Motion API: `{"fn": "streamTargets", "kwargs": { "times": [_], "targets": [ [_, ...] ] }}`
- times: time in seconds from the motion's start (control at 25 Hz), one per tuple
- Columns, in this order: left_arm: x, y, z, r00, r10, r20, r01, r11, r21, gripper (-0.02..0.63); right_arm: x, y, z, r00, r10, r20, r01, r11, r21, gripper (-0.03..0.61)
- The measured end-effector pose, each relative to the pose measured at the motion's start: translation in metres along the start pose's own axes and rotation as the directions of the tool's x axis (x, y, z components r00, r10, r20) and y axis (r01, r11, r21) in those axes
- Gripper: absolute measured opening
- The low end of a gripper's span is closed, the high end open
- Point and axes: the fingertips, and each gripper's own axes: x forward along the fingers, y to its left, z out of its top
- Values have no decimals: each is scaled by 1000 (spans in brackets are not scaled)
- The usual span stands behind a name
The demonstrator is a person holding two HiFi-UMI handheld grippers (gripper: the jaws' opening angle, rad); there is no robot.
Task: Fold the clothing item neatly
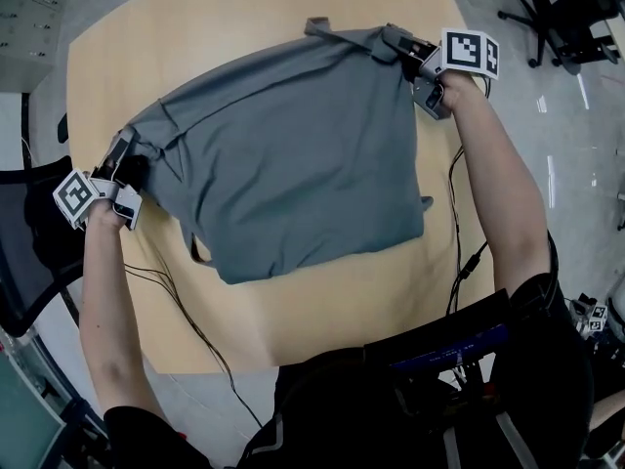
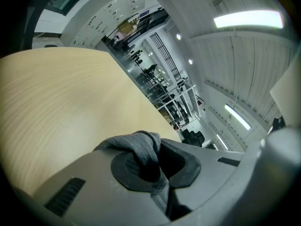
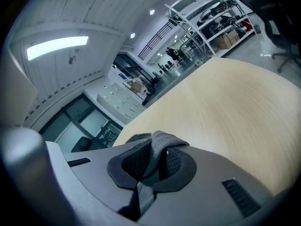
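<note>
A pale, wood-grained bench [image 1: 146,57] with rounded corners carries one grey shirt [image 1: 293,154]. The shirt is spread broadly across the bench's middle, slanting from the left edge toward the far right corner (its near hem is rumpled at the left end). Thin black cables [image 1: 186,306] trail over the bare near strip and off the front edge.

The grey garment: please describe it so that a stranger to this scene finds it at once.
Look at the light wooden table that fills the head view. Across its middle a grey garment is spread almost flat, with the left gripper and the right gripper each shut on a corner. It is the only cloth on the table.
</note>
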Motion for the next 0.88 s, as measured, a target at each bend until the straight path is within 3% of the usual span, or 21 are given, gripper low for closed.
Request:
{"fn": "streamTargets", "kwargs": {
  "times": [0.32, 0.44, 0.56, 0.72, 0.88],
  "targets": [
    [2, -2, -3, 999, 30, 20, -31, 999, 25, 20, -2, -17, -3, 1000, -8, 19, 5, 986, 168, 26],
    [-4, -4, -2, 999, 25, 31, -27, 998, 59, 37, -5, -14, -2, 1000, 17, 19, -20, 983, 185, 39],
    [-13, 0, -1, 998, 49, 47, -53, 995, 85, 78, -11, -9, 1, 997, 72, 10, -72, 970, 232, 227],
    [-26, 0, 1, 996, 65, 61, -73, 988, 134, 176, -34, -16, 16, 999, 23, 36, -29, 980, 197, 232],
    [-40, 2, -4, 995, 88, 38, -94, 977, 192, 274, -56, -13, 26, 997, -31, 75, 25, 997, 74, 231]
  ]
}}
